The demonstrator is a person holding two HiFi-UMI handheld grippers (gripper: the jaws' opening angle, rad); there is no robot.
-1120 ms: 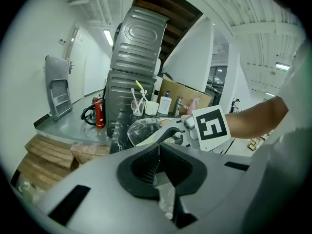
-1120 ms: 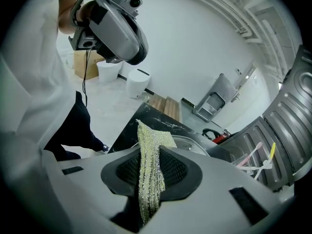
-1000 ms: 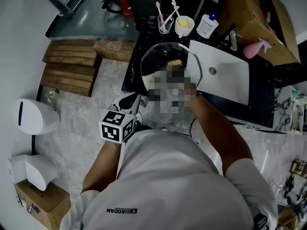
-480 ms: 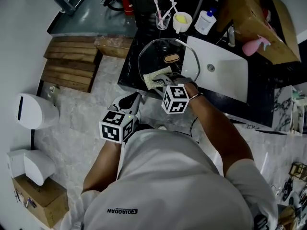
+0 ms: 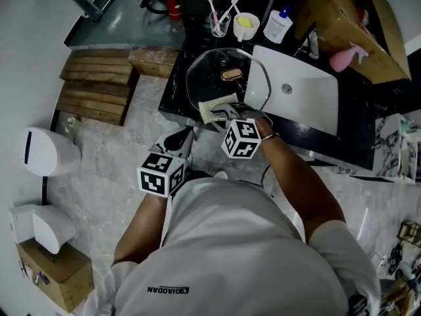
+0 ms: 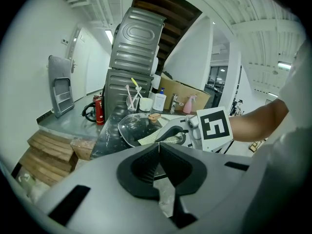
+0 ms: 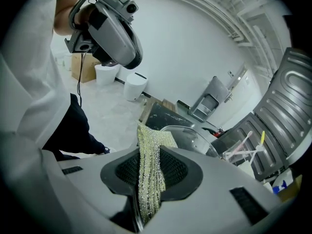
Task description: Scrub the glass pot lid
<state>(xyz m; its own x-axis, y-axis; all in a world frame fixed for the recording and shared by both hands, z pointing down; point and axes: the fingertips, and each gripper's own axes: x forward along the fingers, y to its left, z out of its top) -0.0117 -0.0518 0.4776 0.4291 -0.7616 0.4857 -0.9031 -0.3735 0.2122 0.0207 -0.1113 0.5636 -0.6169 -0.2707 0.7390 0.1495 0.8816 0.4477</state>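
Observation:
The round glass pot lid (image 5: 227, 78), with a tan knob (image 5: 231, 74), lies on the black counter (image 5: 176, 78) left of the sink. My right gripper (image 5: 220, 114) is shut on a yellow-green glittery scrub cloth (image 5: 214, 108), which rests on the lid's near edge. In the right gripper view the cloth (image 7: 148, 179) hangs pinched between the jaws of the right gripper (image 7: 146, 152), with the lid (image 7: 187, 138) just beyond. My left gripper (image 5: 179, 139) stays nearer my body, off the counter. In its own view the left gripper (image 6: 159, 145) is shut with nothing in it, and the lid (image 6: 139, 128) lies well ahead.
A white sink basin (image 5: 296, 94) lies right of the lid. Behind it stand a toothbrush glass (image 5: 218, 24), a cup (image 5: 245, 24), a bottle (image 5: 276, 24) and a pink sprayer (image 5: 345, 58). Wooden pallets (image 5: 99, 91) and a white bin (image 5: 46, 153) occupy the floor on the left.
A second ago a mosaic patch hid the right gripper. Over the last half second the right gripper and cloth have stayed at the lid's near edge. The left gripper has not moved.

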